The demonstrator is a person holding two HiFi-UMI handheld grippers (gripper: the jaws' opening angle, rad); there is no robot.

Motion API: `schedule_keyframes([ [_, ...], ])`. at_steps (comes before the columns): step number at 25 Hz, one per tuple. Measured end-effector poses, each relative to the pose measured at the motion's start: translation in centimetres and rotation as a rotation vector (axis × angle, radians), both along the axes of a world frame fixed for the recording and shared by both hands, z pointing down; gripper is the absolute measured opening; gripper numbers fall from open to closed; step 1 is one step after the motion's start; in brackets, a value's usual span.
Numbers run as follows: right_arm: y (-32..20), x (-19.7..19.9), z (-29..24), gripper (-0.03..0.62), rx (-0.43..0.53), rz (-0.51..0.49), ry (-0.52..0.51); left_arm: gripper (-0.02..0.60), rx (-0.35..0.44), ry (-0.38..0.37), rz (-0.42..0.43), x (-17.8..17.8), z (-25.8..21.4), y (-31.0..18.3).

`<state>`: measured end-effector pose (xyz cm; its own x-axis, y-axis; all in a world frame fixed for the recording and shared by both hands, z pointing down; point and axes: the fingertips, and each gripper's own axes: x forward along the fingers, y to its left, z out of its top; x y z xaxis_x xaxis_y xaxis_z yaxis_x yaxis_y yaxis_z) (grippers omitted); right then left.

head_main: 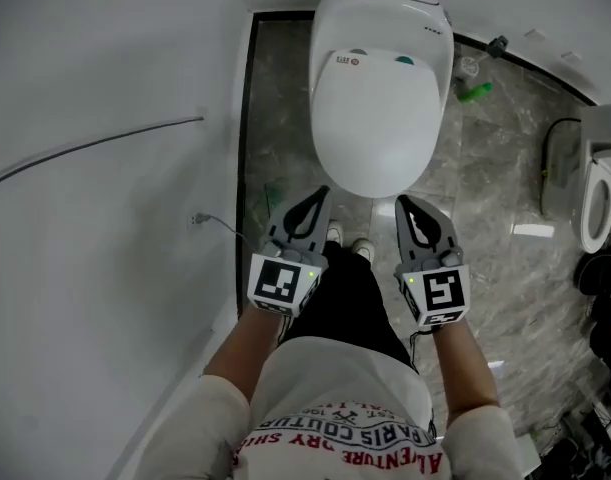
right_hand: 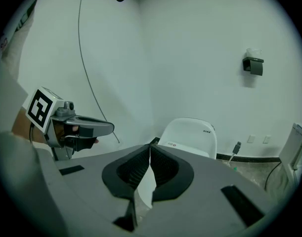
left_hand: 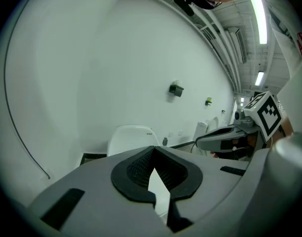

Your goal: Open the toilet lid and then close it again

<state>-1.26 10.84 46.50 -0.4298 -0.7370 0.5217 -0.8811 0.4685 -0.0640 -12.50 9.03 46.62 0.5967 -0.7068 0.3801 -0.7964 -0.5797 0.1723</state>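
Underfoot, the grey marble floor (head_main: pixel 485 198) runs beside a white wall (head_main: pixel 105 218); the white toilet (head_main: pixel 385 13) stands ahead, its lid (head_main: pixel 377 128) lying flat and closed; the left gripper (head_main: pixel 318 196) and right gripper (head_main: pixel 406 205) hang side by side just short of the lid's front edge, not touching it, each with jaws pressed together on nothing; a small green bottle (head_main: pixel 475 91) lies on the floor beside the toilet.
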Motion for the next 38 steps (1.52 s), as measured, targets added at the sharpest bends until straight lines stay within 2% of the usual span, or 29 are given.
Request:
schedule_keyframes([
  [4, -0.1, -0.3, 5.3, 0.017, -0.006, -0.035, 0.017, 0.008, -0.017, -0.061, 0.006, 0.0, 5.3, -0.2],
  [7, 0.5, -0.6, 9.5, 0.015, -0.021, -0.075, 0.043, 0.008, -0.009, -0.137, 0.074, 0.5, 10.1, 0.5],
  [13, 2.5, -0.8, 18.7, 0.017, -0.053, -0.127, 0.096, 0.008, -0.030, -0.208, 0.186, 2.7, 19.4, 3.3],
  [16, 3.4, -0.3, 22.8, 0.017, -0.056, -0.143, 0.173, 0.008, -0.050, -0.257, 0.251, 3.7, 23.6, 5.0],
  [18, 3.8, 0.1, 25.1, 0.017, -0.059, -0.169, 0.262, 0.008, -0.054, -0.303, 0.294, 4.4, 26.2, 5.7],
  [21, 4.4, 0.4, 28.5, 0.017, -0.032, -0.241, 0.402, 0.008, -0.002, -0.411, 0.372, 5.4, 29.1, 5.8],
  [24, 5.3, 0.5, 31.5, 0.018, -0.013, -0.319, 0.524, 0.008, 0.086, -0.544, 0.448, 6.0, 31.5, 5.8],
  [25, 5.6, 0.7, 32.4, 0.018, -0.008, -0.337, 0.561, 0.028, 0.108, -0.586, 0.485, 6.3, 32.3, 6.0],
  [26, 5.7, 0.8, 33.1, 0.018, -0.004, -0.352, 0.593, 0.078, 0.125, -0.623, 0.522, 6.6, 33.0, 6.2],
  [29, 6.0, 1.1, 34.8, 0.040, 0.010, -0.398, 0.680, 0.123, 0.166, -0.702, 0.600, 7.1, 34.8, 6.7],
  [31, 6.2, 1.2, 35.7, 0.072, 0.025, -0.435, 0.735, 0.146, 0.212, -0.763, 0.631, 7.1, 35.6, 6.7],
  [34, 6.1, 1.4, 36.7, 0.075, 0.062, -0.472, 0.805, 0.161, 0.278, -0.846, 0.653, 7.1, 36.7, 6.5],
  [38, 6.0, 1.7, 37.4, 0.075, 0.116, -0.515, 0.896, 0.166, 0.331, -0.916, 0.662, 7.1, 37.8, 6.3],
])
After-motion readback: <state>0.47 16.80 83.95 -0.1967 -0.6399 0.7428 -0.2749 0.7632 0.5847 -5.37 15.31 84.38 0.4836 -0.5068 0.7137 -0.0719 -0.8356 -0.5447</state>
